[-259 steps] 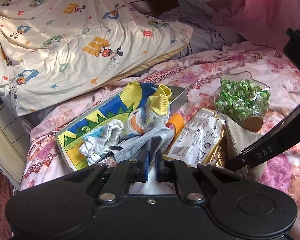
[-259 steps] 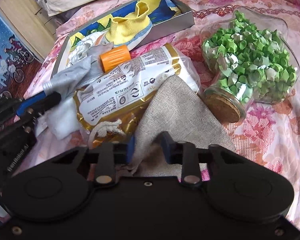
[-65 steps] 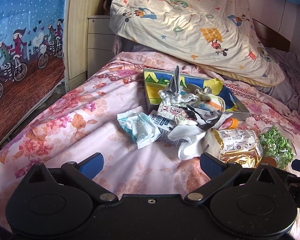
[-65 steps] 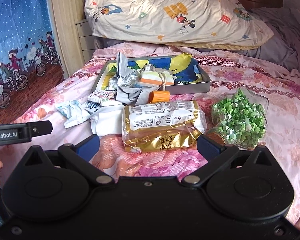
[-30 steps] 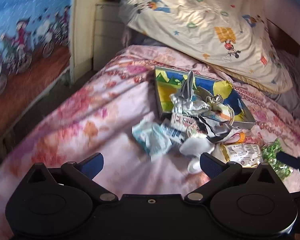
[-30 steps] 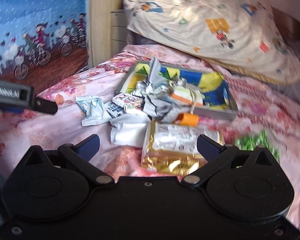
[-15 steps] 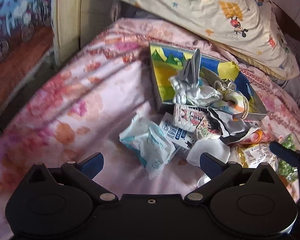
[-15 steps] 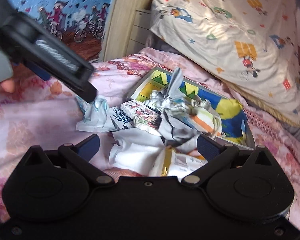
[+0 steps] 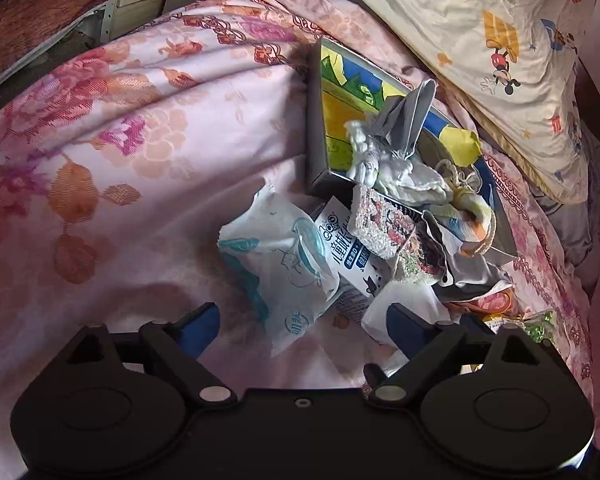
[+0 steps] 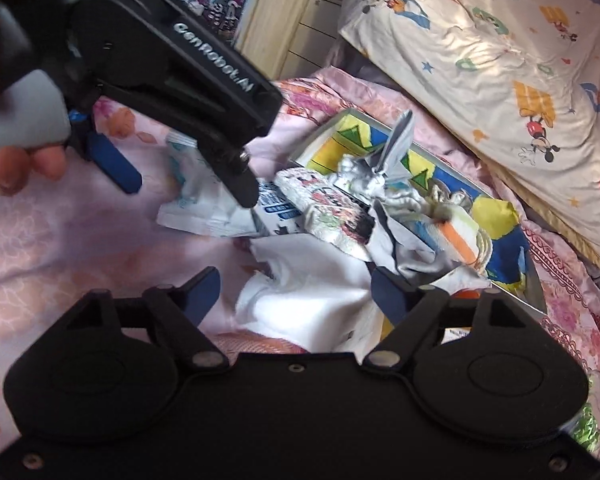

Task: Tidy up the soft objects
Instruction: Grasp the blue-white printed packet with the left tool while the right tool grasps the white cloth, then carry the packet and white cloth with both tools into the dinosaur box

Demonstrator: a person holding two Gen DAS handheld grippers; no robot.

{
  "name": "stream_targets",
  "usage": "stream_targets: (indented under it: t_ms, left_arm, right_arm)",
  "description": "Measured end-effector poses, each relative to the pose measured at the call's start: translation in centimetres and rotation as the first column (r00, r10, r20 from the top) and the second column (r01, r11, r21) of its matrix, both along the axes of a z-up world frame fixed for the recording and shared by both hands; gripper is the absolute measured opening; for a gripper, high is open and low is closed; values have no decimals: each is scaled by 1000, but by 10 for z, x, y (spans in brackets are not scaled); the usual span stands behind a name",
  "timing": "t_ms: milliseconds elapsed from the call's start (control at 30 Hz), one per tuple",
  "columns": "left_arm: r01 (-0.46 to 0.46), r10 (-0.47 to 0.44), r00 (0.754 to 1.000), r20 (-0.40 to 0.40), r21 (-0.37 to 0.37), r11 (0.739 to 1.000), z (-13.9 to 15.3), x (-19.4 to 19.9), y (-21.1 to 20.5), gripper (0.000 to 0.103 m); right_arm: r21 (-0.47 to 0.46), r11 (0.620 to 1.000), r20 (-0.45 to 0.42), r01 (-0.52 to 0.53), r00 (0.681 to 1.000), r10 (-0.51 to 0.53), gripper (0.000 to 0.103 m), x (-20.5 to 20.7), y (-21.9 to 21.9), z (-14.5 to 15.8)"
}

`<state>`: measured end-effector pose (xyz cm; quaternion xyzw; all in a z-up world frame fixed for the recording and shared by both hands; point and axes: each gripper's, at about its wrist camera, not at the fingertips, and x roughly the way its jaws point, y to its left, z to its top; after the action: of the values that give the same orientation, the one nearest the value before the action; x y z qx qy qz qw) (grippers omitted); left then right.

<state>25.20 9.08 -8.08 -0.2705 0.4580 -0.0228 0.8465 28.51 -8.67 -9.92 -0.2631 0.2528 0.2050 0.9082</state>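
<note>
A pile of soft things lies on the floral bedspread. A white and teal wipes pack lies just beyond my open, empty left gripper. Behind it are a folded patterned cloth, a white cloth and grey and white socks heaped in a colourful tray. My right gripper is open and empty right over the white cloth. The left gripper's body fills the upper left of the right wrist view.
A Mickey Mouse print pillow lies behind the tray. A blue and white carton sits under the patterned cloth. A jar of green paper stars is at the right. A wooden cabinet stands by the bed.
Both grippers have dropped lower and closer to the pile. The left one now hangs over the wipes pack, the right one over the white cloth. Both have stayed open.
</note>
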Motion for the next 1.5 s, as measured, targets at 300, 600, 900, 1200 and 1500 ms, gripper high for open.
stream_targets:
  t_ms: [300, 600, 900, 1200, 1500]
  left_arm:
    - [30, -29, 999, -26, 20, 999, -12, 3, -4, 47]
    - [22, -20, 999, -37, 64, 998, -9, 2, -1, 33]
    - [26, -25, 1000, -5, 80, 996, 8, -9, -6, 31]
    - [34, -55, 992, 117, 174, 984, 38, -25, -10, 31]
    - [24, -84, 972, 221, 260, 965, 55, -27, -17, 31]
  right_arm:
    - [-2, 1000, -24, 28, 999, -28, 52, 9, -2, -7]
    - [59, 996, -87, 69, 994, -64, 20, 17, -10, -8]
    - [121, 988, -107, 100, 990, -87, 4, 24, -20, 2]
    - [218, 972, -74, 85, 995, -70, 3, 9, -27, 27]
    - [395, 912, -114, 111, 991, -71, 3, 7, -50, 69]
